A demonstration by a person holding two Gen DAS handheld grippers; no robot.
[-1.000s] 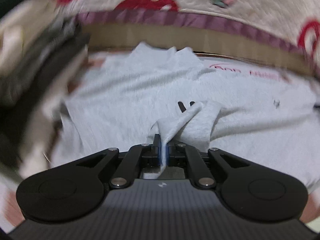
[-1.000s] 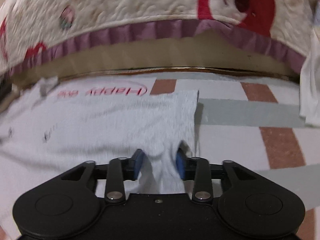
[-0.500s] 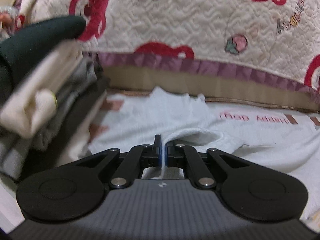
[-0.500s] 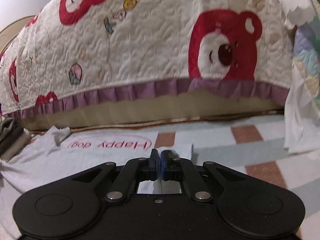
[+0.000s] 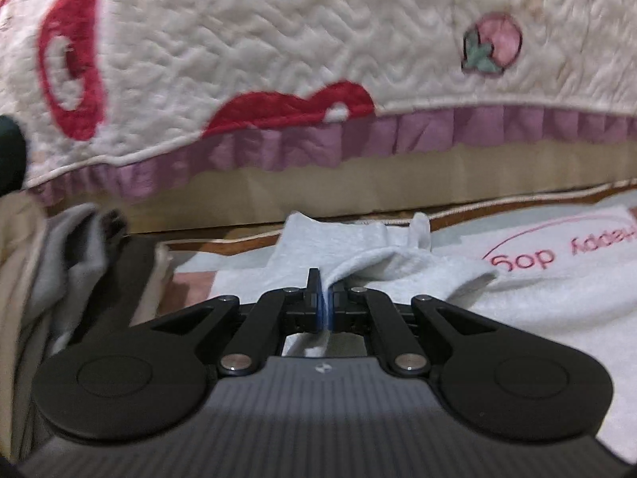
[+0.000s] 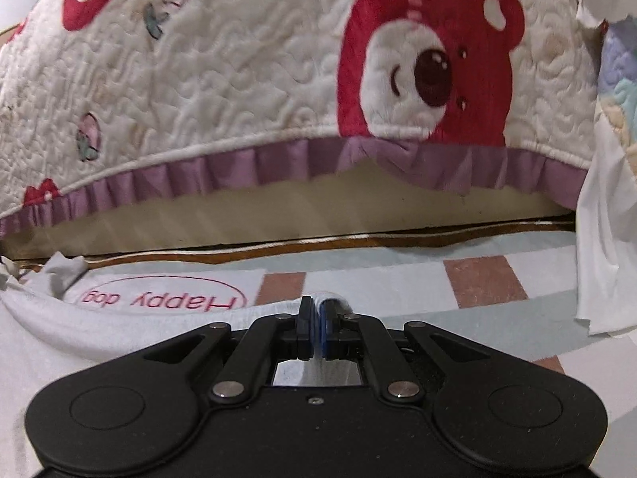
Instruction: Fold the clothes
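Both tongs sit low and level, aimed straight at the bed's side. The left tongs (image 5: 325, 298) are clamped tight on a fold of the shirt (image 5: 517, 298), the cloth pinched between the blue pads and trailing back under the body. The right tongs (image 6: 317, 332) are likewise closed on the shirt (image 6: 119, 330), gripping a rolled edge that runs off to the left of them.

The shirt is pale grey and lies on the mat (image 6: 497, 318) in front of the bed, stretched sideways between the two tongs, so its long axis runs left to right across both views. The red print (image 6: 159, 298) reads "Happy dog" upside down. A lifted ridge of cloth rises from each grip.

From the left wrist: a stack of clothes (image 5: 79, 263) stands just left of the tongs, in greys, cream and black, blurred at the edge. A crumpled end of the shirt (image 5: 358, 235) pokes up near the bed base. The quilt (image 5: 318, 40) hangs above with a strawberry (image 5: 493, 46) and red shapes.

From the right wrist: the mat's checks show clearly, brown and pale blue squares, bare to the right of the tongs. A white cloth (image 6: 605, 239) hangs down at far right. The quilt (image 6: 239, 59) here shows a red bear (image 6: 430, 55) above its purple frill (image 6: 278, 167).
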